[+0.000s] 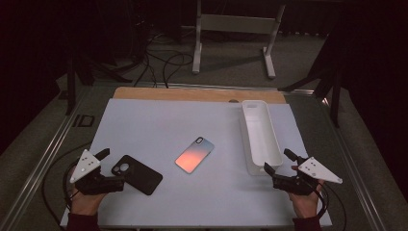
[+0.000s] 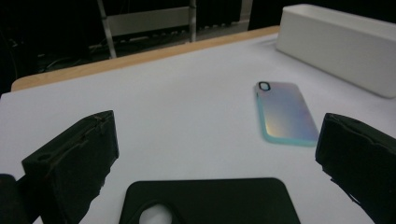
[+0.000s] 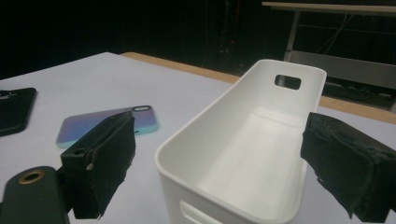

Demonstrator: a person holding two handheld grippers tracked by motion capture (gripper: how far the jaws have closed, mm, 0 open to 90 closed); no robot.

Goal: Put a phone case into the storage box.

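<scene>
Your left gripper [image 1: 114, 167], low in the frame's left in the high view, stands with its jaws spread wide and nothing pinched; the matte black rubbery phone case [image 1: 137, 174] lies flat on the sheet just in front of it, its camera hole toward you. That case looks light, thin and bendy, so it will likely flex and slide if nudged; take it across one long edge, away from the cut-out.

Your right gripper [image 1: 277, 161], at lower right, is also agape and holds nothing, its jaws to either side of the near end of the long white plastic bin [image 1: 250, 125].

An iridescent pink-blue phone case [image 1: 194, 154] rests mid-frame, apart from both.

The pale white table sheet [image 1: 144, 125] looks smooth and slick. The room beyond is dark, with a metal stand [image 1: 231, 24] on the floor.
</scene>
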